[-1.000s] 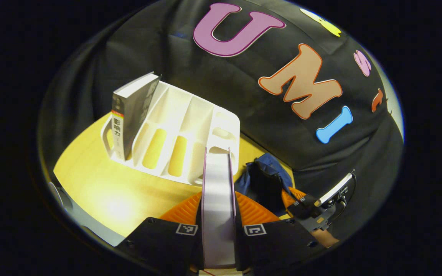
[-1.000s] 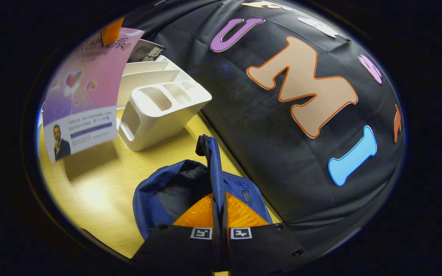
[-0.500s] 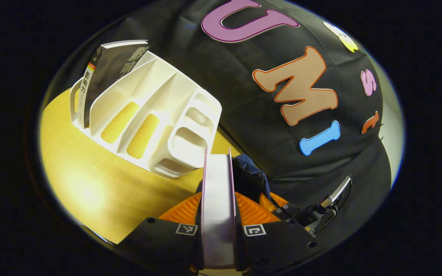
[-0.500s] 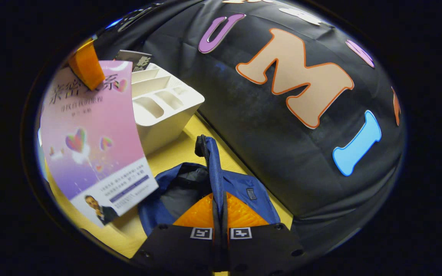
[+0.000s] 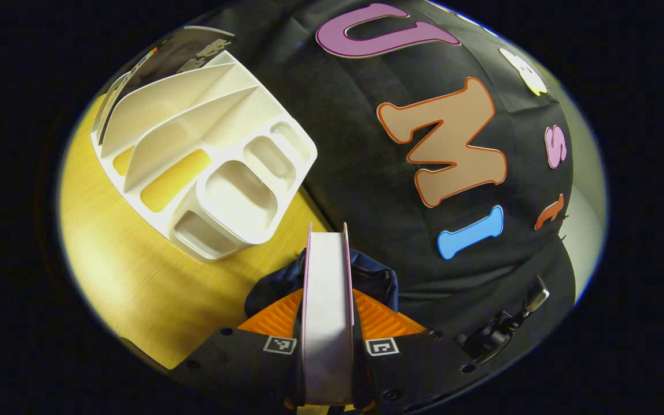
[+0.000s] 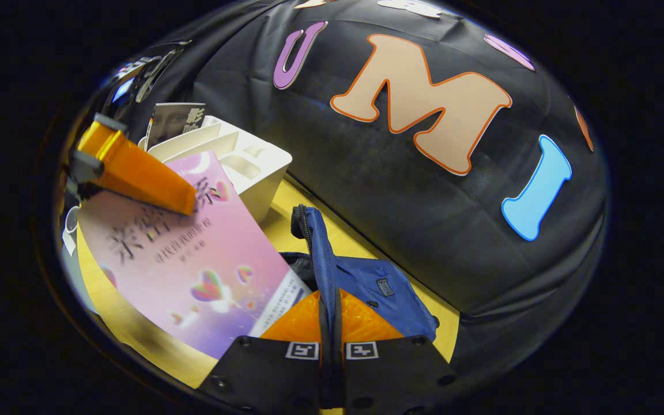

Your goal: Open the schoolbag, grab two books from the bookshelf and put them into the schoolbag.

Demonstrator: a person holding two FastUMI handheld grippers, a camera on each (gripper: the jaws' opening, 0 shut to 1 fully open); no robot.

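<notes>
Left gripper view: the left hand-held gripper (image 5: pixel 327 323) is clamped on a pink book (image 5: pixel 327 300), seen edge-on between its two fingers, page block facing the camera. Directly ahead of and below the book's far edge lies the dark mouth of the blue schoolbag (image 5: pixel 375 279) on the yellow desk (image 5: pixel 136 276). Beyond and to the left stands the white bookshelf (image 5: pixel 205 155), a dark book (image 5: pixel 182 49) in its far slot.

Right gripper view: the right hand-held gripper (image 6: pixel 331 328) is closed on the bag's upper flap (image 6: pixel 320 253) along the zipper, both fingers pressed on the fabric, lifting it upright so the opening gapes. The pink book's cover (image 6: pixel 193 271) slants down from the upper left, its lower corner just at the bag's rim, touching or nearly so; which cannot be told. The left gripper's finger (image 6: pixel 136 173) presses on the cover's upper part.

The book's long axis points down and toward the opening. The left gripper is the carrier and the nearer to the mouth; the right only holds it open. The coming move likely calls for sliding the book along its length, under the raised flap, without snagging the rim.
</notes>
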